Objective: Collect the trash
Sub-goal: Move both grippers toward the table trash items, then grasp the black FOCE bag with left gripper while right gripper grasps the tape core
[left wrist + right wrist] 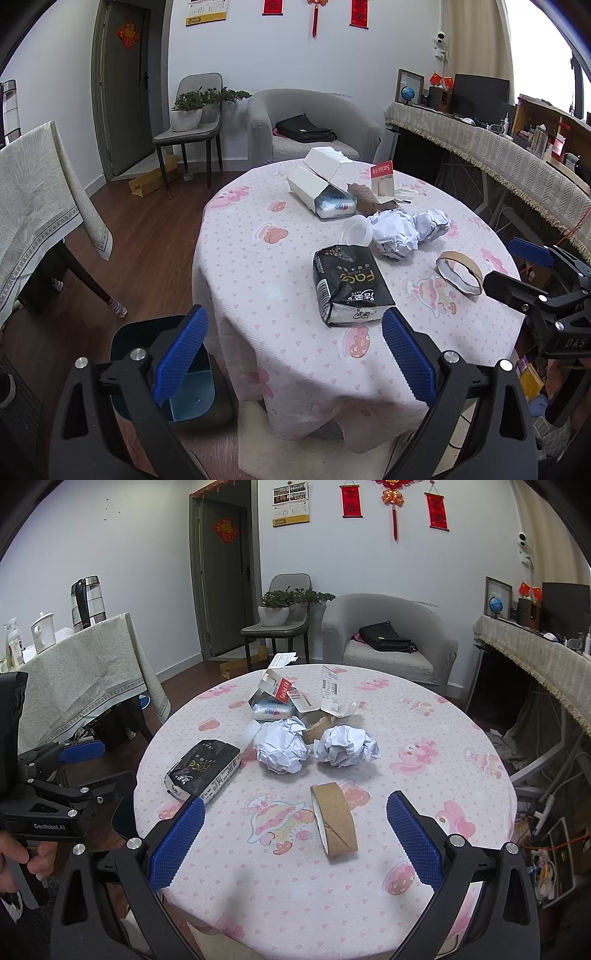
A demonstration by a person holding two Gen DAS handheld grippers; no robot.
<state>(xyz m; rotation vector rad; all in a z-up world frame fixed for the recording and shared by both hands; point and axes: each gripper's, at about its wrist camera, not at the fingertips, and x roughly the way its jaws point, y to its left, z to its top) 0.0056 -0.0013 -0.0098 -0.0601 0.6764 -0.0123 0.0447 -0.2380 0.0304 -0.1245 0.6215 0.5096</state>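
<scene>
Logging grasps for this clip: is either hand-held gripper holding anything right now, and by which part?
Nothing is held. The left hand-held gripper and right hand-held gripper are both open and empty above the table.

The round table's cloth [406,738] looks matt and finely textured. Two balls of crumpled paper [282,749] are creased and dull. The cardboard tape core [334,818] is rough brown, the black packet [203,771] glossy plastic. The gripper fingers [177,843] carry ribbed blue pads. The floor [140,240] is polished wood.
</scene>
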